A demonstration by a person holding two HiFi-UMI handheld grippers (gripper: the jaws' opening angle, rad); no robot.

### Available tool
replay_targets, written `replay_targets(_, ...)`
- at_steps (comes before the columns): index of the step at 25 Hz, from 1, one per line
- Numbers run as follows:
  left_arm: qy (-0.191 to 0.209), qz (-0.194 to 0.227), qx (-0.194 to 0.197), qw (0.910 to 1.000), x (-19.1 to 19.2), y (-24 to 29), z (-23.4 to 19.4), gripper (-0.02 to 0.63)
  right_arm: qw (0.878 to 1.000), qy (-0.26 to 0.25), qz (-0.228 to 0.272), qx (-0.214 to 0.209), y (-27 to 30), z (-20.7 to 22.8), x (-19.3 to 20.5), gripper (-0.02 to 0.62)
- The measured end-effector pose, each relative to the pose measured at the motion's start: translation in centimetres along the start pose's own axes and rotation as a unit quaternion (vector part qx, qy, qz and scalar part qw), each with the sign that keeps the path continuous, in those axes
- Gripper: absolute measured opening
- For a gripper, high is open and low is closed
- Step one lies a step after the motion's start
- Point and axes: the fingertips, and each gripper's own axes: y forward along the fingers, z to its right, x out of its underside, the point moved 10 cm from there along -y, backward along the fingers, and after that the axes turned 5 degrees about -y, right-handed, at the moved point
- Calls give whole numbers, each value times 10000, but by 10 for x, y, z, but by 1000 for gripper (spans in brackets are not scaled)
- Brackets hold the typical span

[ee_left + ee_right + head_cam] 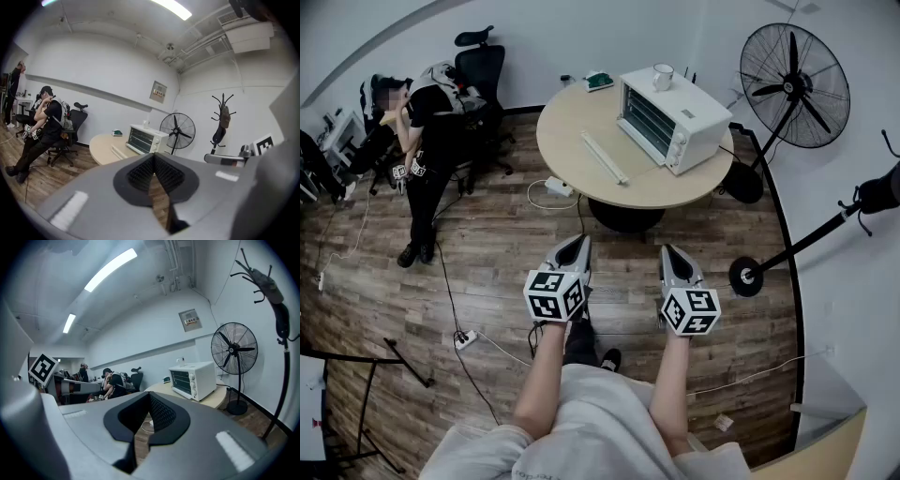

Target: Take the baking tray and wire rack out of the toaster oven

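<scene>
A: Item one, left gripper (578, 241)?
B: Held out level over the wooden floor (487, 272). Its own view shows the left gripper (153, 161) with jaws pressed together and nothing between them.

A: Item two, right gripper (669, 251)?
B: Just beside the left one and parallel to it. In its own view the right gripper (149, 398) also has its jaws closed, with nothing in them.

A: Item three, toaster oven (670, 117)?
B: A white oven well ahead of both grippers, on a round table (562, 150). From the left gripper the toaster oven (146, 138) lies almost straight past the jaw tips. From the right gripper the toaster oven (193, 379) sits ahead and to the right. The door looks closed.

A: Baking tray and wire rack?
B: I cannot make them out behind the door glass.

A: Other stock?
B: A white mug (663, 76) stands on top of the oven. A long pale bar (603, 157) lies on the table, nearer the grippers than the oven. A standing fan (795, 84) is beyond the right gripper, to the right of the oven. A seated person (431, 141) is far off to the left of the left gripper, beside an office chair (480, 70).
</scene>
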Motion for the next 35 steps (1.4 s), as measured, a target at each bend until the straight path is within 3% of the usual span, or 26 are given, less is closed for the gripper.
replay_targets(11,-52,-90,13,9999,-20,25,-43,55,9997,210,-49,113,51,0,-2,0)
replay_targets(21,-351,-161,-142,9992,-42,74,-113,55,9989,395,-247,65,131,10,1,0)
replay_targets(29,-396,-19,67,9992,-89,134,-179,55,9990,367,-250,91,227,11,-12,0)
replay_targets(35,-474,-9,210,9987,-109,158,-218,55,9988,210,-408,169,267,-4,-14,0)
